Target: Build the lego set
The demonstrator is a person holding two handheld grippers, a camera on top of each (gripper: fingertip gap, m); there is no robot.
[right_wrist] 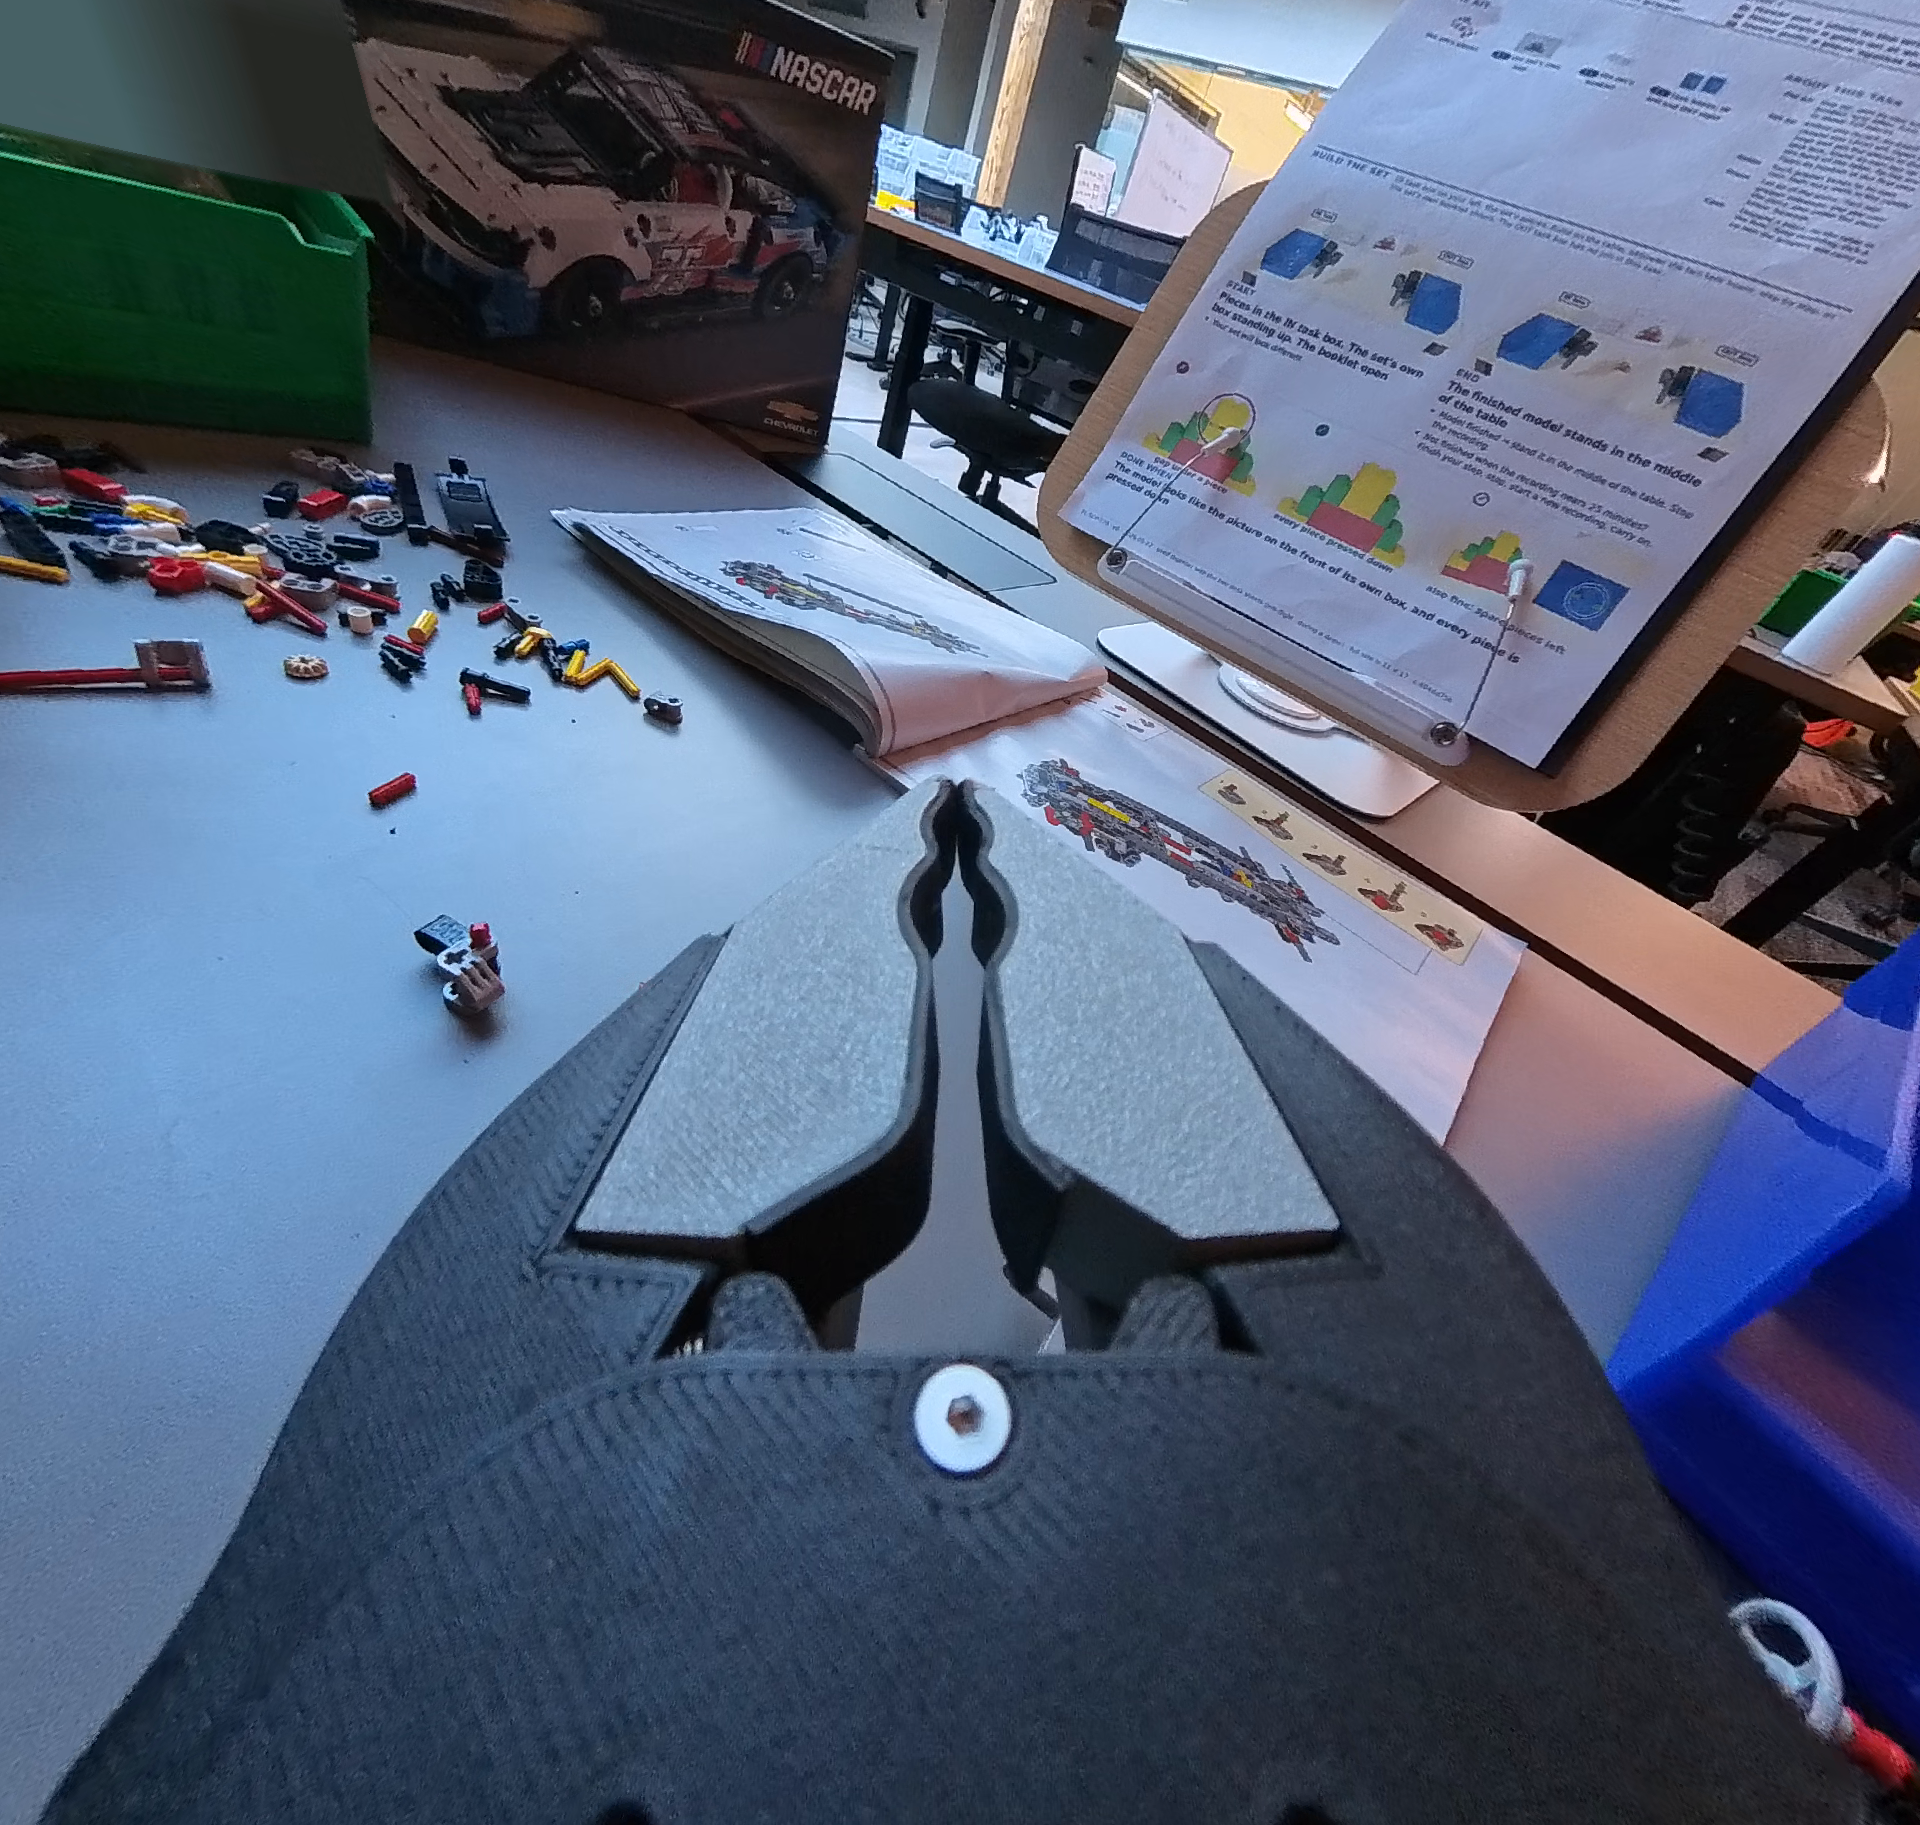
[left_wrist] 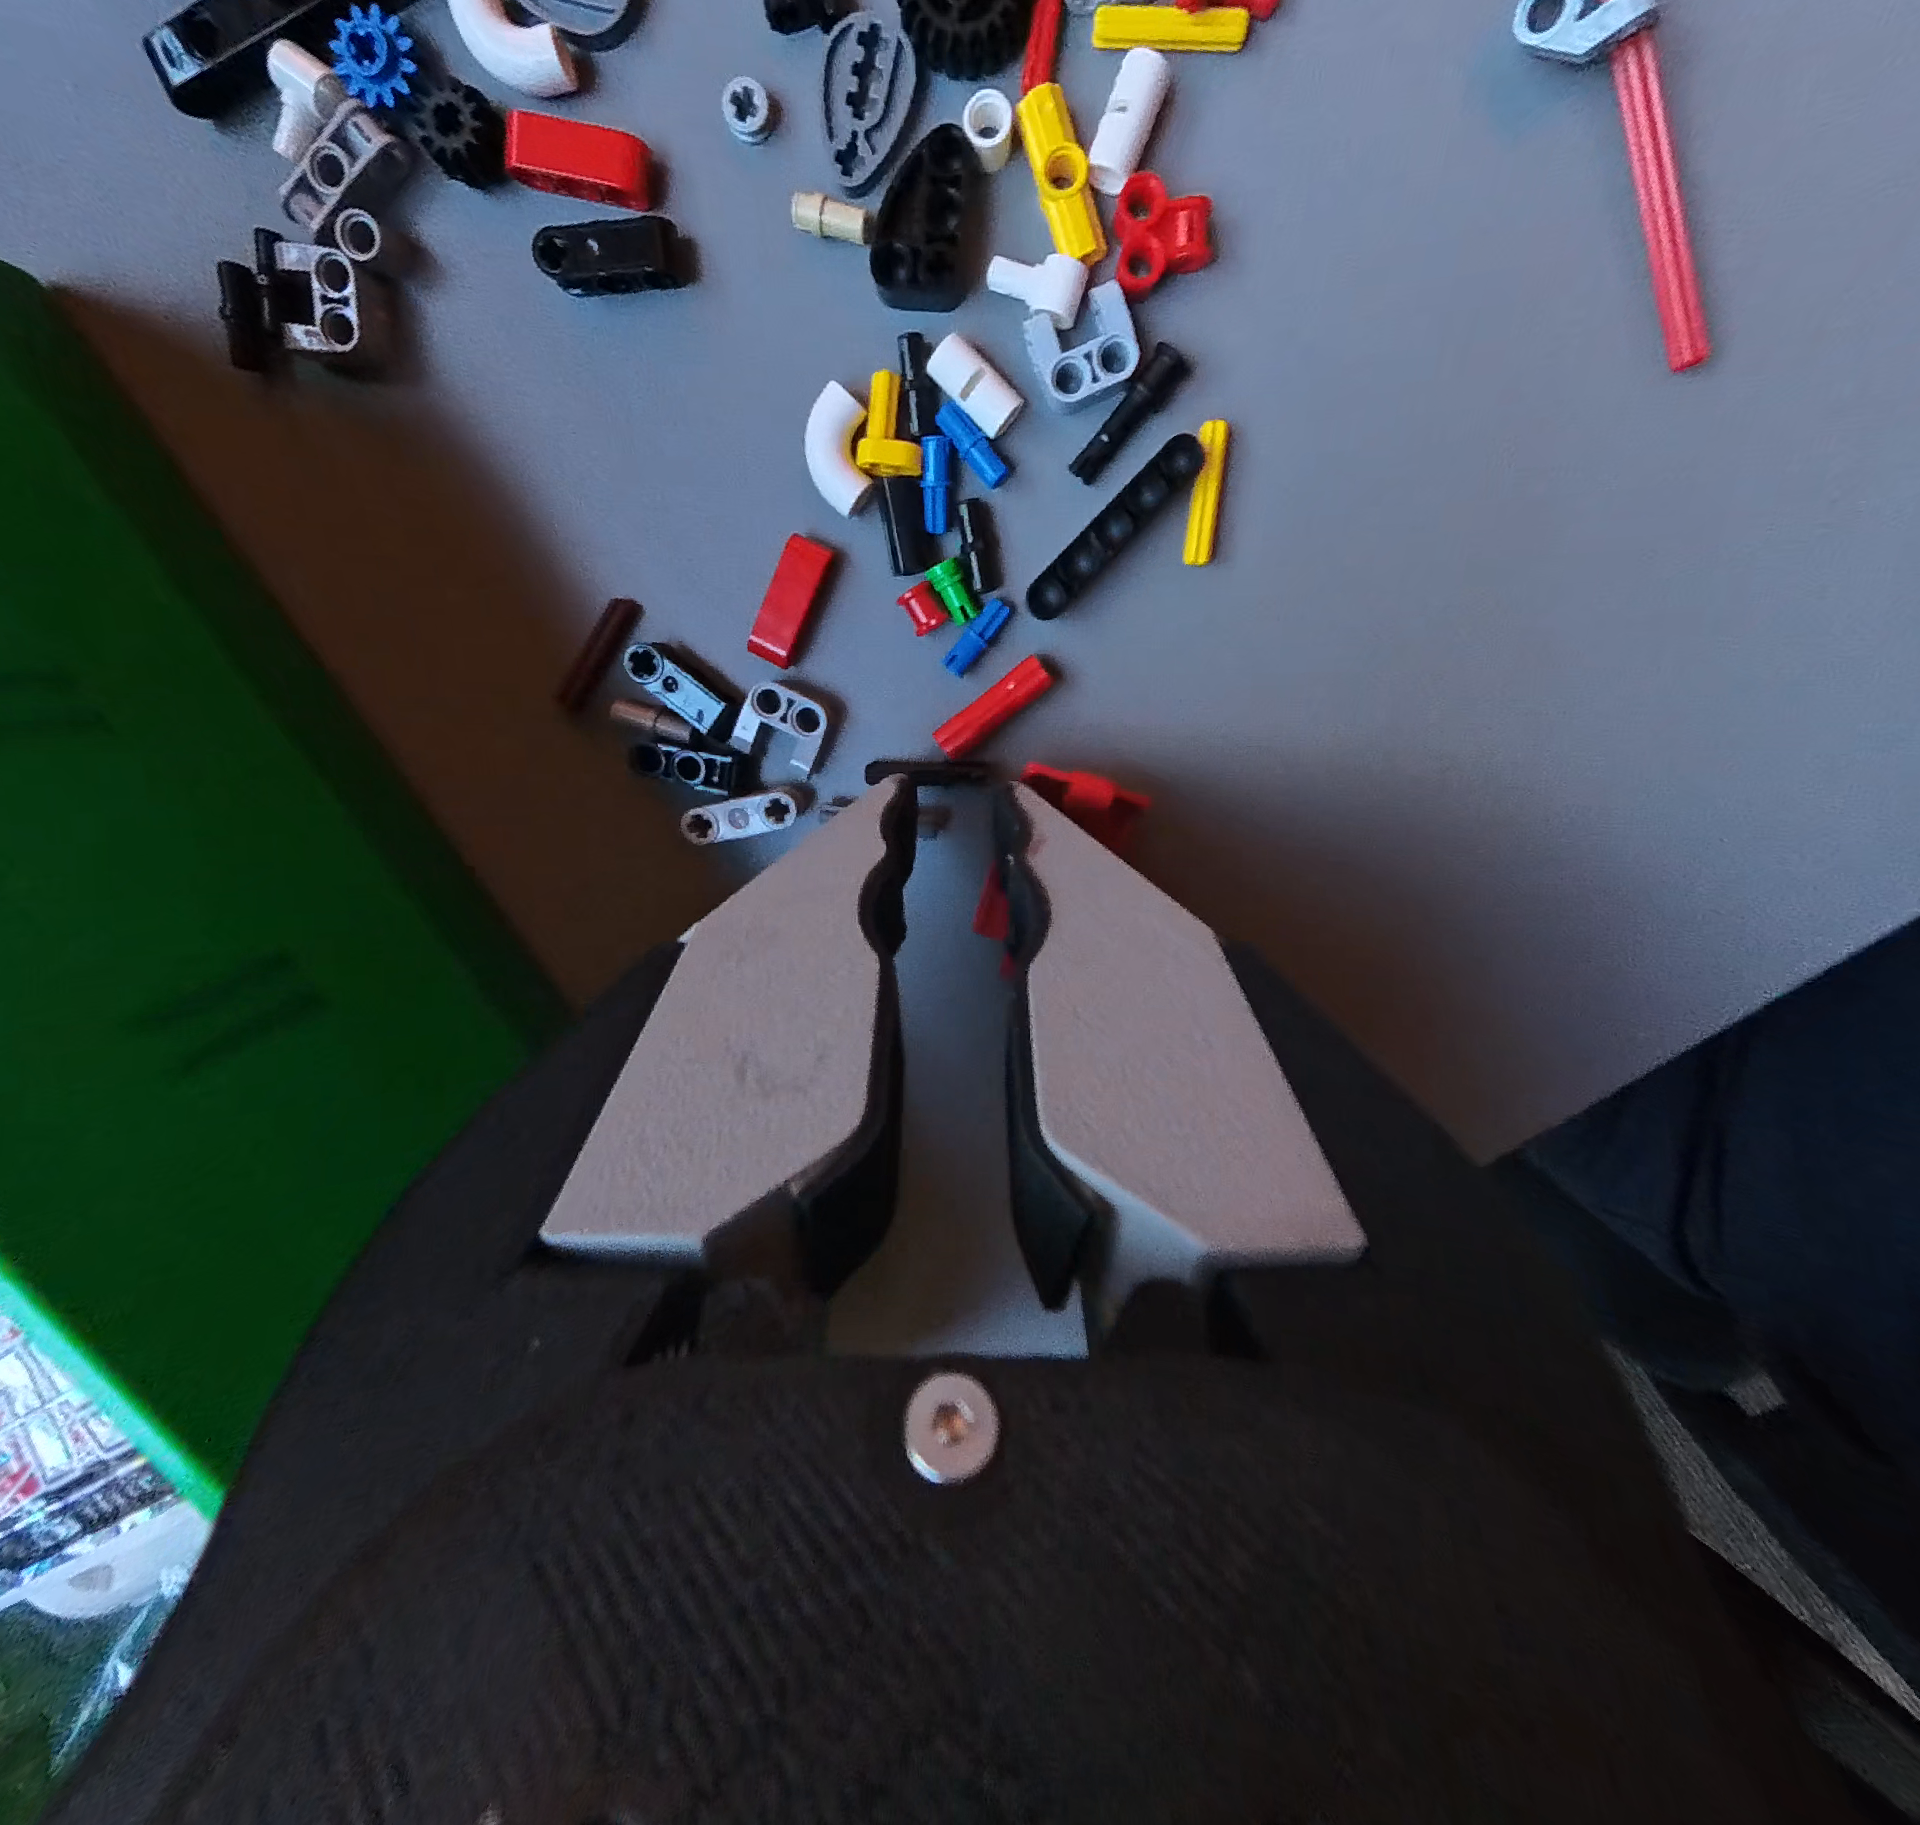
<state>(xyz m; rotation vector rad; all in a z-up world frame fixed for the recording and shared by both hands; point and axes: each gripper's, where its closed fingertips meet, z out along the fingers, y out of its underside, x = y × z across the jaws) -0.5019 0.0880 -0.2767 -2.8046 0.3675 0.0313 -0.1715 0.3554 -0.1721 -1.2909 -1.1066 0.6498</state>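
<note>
Gently, hovering the left gripper (left_wrist: 951,788) narrowly apart, clasping nothing, tips just behind the thin black pin (left_wrist: 928,769); squaring to that pin before closing; right gripper (right_wrist: 956,788) pinching shut, bare.

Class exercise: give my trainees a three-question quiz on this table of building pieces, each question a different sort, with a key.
1. True or false: the right gripper's jaws are closed, with nothing between them.
2. The bin beside the car-picture box is: A green, B yellow, C white.
3. Fill in: the long red axle carries a ___ connector at one end.
Key: 1 true; 2 A; 3 grey.
</note>
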